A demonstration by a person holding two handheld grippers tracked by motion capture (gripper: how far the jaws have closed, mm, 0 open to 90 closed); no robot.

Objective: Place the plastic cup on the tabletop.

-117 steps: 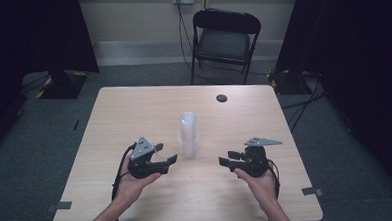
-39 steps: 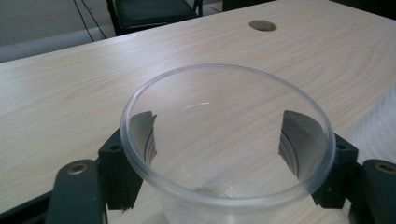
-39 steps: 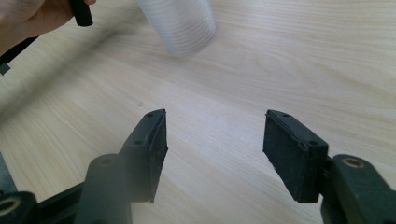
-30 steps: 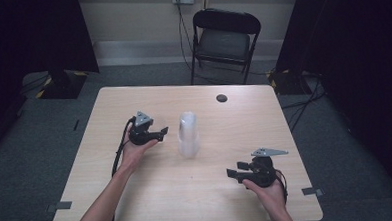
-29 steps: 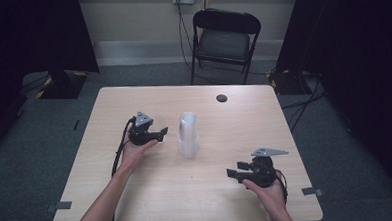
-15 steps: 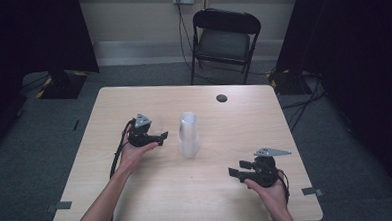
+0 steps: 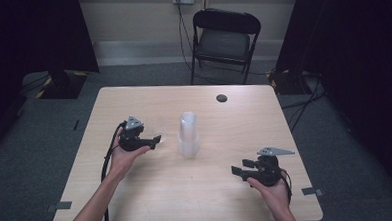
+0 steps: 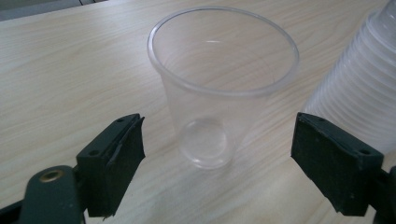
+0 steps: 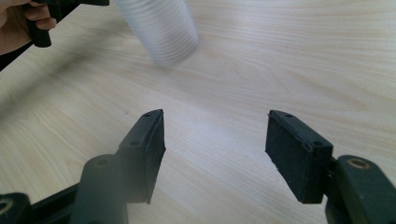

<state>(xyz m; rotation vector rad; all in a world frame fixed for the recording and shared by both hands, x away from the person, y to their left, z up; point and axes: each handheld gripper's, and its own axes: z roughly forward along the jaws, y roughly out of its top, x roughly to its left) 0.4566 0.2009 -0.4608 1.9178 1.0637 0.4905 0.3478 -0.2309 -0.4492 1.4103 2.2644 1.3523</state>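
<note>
A single clear plastic cup point(image 8: 222, 102) stands upright on the wooden table point(image 7: 133, 103), just ahead of my left gripper's fingertips and between the lines of its jaws. My left gripper point(image 8: 219, 127) is open, and neither pad touches the cup. To the cup's right rises a stack of clear cups point(image 8: 359, 93), mouth down. From above, the stack point(image 7: 188, 136) stands mid-table with my left gripper point(image 7: 156, 139) just left of it. My right gripper point(image 7: 236, 170) rests near the front right, open. Between its jaws my right gripper point(image 9: 215, 116) holds nothing; the stack point(image 9: 161, 28) lies ahead.
A small dark round object point(image 7: 222, 98) lies near the table's far edge. A black folding chair point(image 7: 226, 36) stands beyond the table. The hand holding the left gripper point(image 9: 32, 18) appears at the top left of the right gripper view.
Since 3.9 s ago the right gripper has pulled back to the front right and the left gripper has moved farther up the table. Over the last second the left gripper eased slightly leftward.
</note>
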